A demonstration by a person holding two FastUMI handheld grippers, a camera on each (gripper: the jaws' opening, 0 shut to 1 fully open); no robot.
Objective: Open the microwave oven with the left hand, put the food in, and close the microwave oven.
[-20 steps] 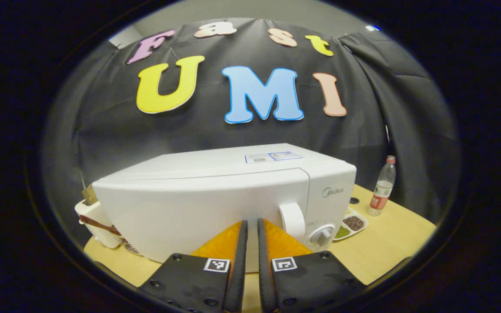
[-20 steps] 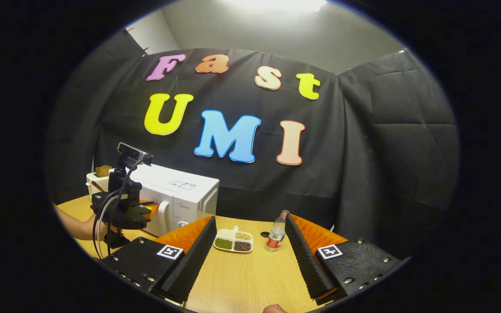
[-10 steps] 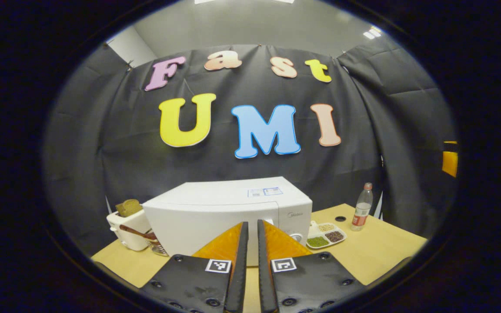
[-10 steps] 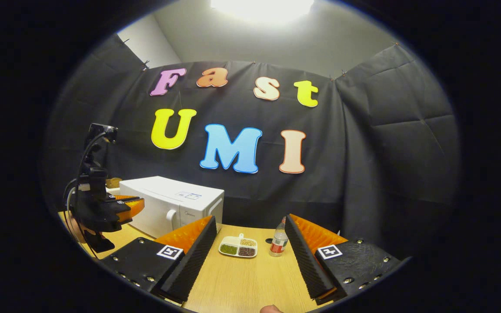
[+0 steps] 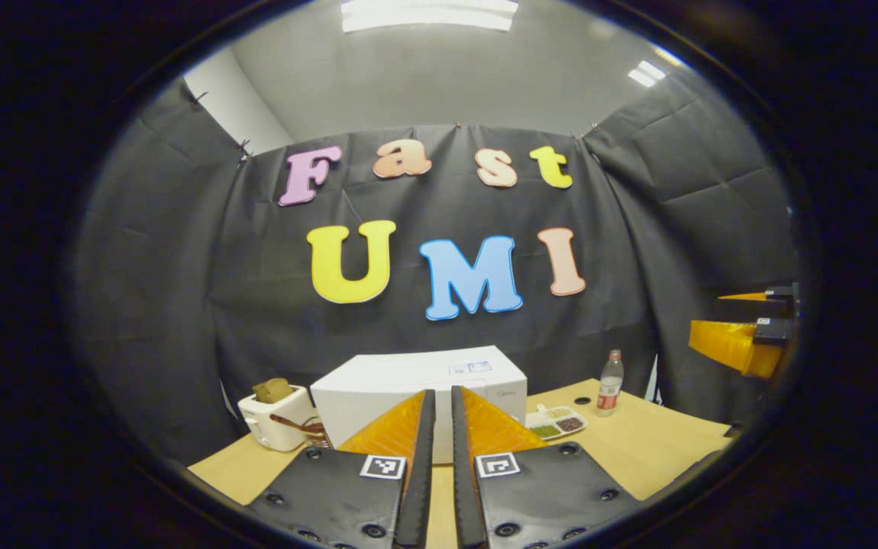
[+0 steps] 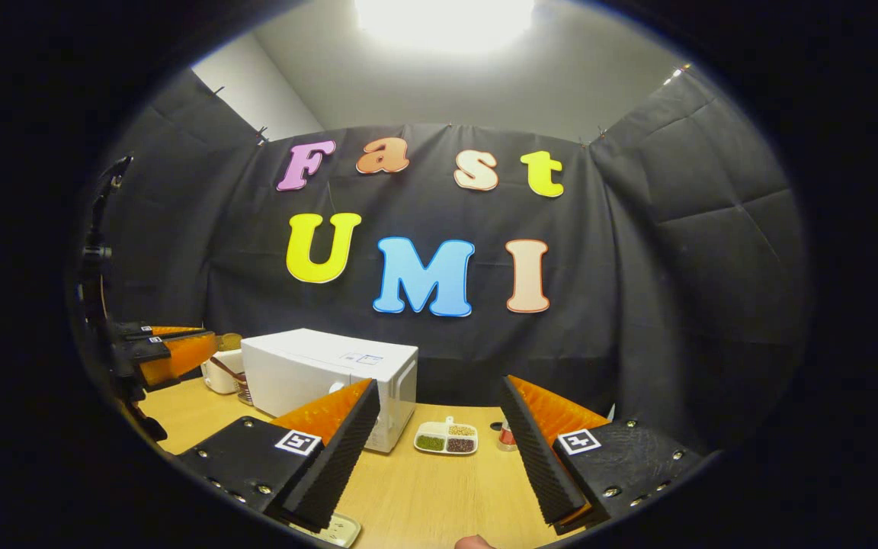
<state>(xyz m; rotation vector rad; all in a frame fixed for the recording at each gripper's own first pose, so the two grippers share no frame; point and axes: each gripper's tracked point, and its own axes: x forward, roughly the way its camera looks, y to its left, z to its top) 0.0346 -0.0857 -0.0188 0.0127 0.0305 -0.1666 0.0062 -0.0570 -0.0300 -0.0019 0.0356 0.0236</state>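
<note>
The white microwave (image 5: 416,379) stands on the wooden table with its door closed; it also shows as the microwave (image 6: 330,371) left of centre in the right gripper view. The food, a white divided dish (image 5: 555,423) of beans and grains, lies just right of it on the table, also seen as the dish (image 6: 447,439). My left gripper (image 5: 441,394) is shut with nothing in it, well back from the microwave. My right gripper (image 6: 439,385) is open and empty, held above the table short of the dish.
A white toaster (image 5: 275,415) with bread stands left of the microwave. A small bottle (image 5: 610,381) stands right of the dish. The other gripper (image 5: 744,343) hangs at the far right, and the left one (image 6: 157,351) at the far left. The table (image 6: 424,488) runs forward.
Both grippers have drawn back from the microwave, which now looks smaller and farther off. The left gripper stayed shut and the right stayed open. The door stayed closed.
</note>
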